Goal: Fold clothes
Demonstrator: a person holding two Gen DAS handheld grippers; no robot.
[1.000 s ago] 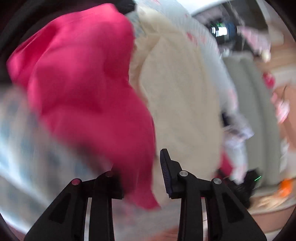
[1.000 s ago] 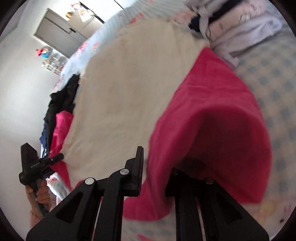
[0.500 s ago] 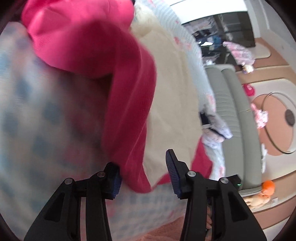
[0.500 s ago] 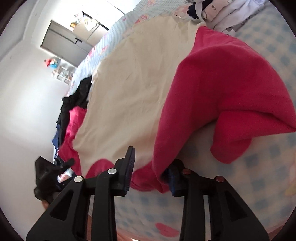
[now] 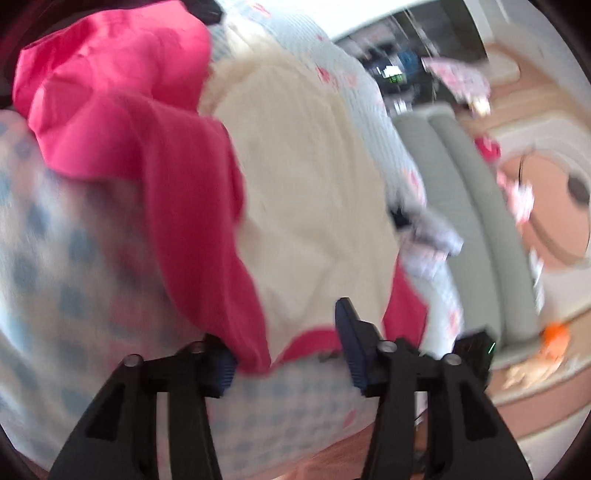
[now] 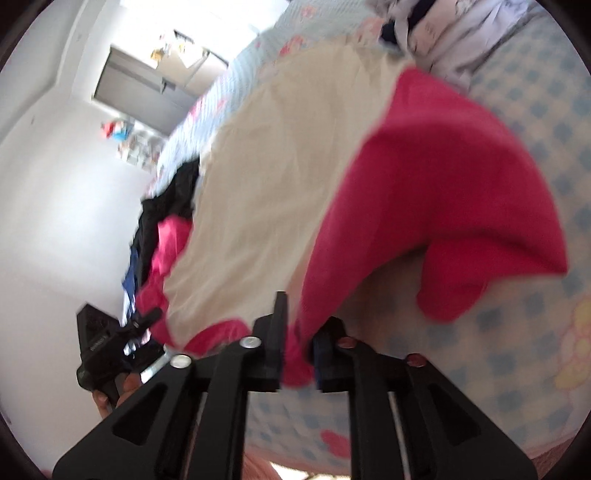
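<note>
A bright pink garment (image 5: 166,166) lies folded over a cream cloth (image 5: 314,184) on the blue-checked bed sheet (image 5: 74,277). My left gripper (image 5: 284,349) hangs over the near hem with its jaws opening wide; the pink edge only brushes the left finger. In the right wrist view the pink garment (image 6: 443,184) drapes across the cream cloth (image 6: 277,166), and my right gripper (image 6: 299,347) is closing, its pads pressed on a pink fold. The left gripper (image 6: 107,347) also shows at lower left, held by a hand.
A heap of pale clothes (image 6: 443,33) sits at the far end of the bed, and dark clothes (image 6: 166,214) lie by the wall side. A grey padded bench (image 5: 472,203) runs beside the bed, with toys on the floor (image 5: 554,336).
The pink garment has come down from mid-air onto the bed. The left jaws have spread and let go of its hem. The right jaws widened, then narrowed on the fold.
</note>
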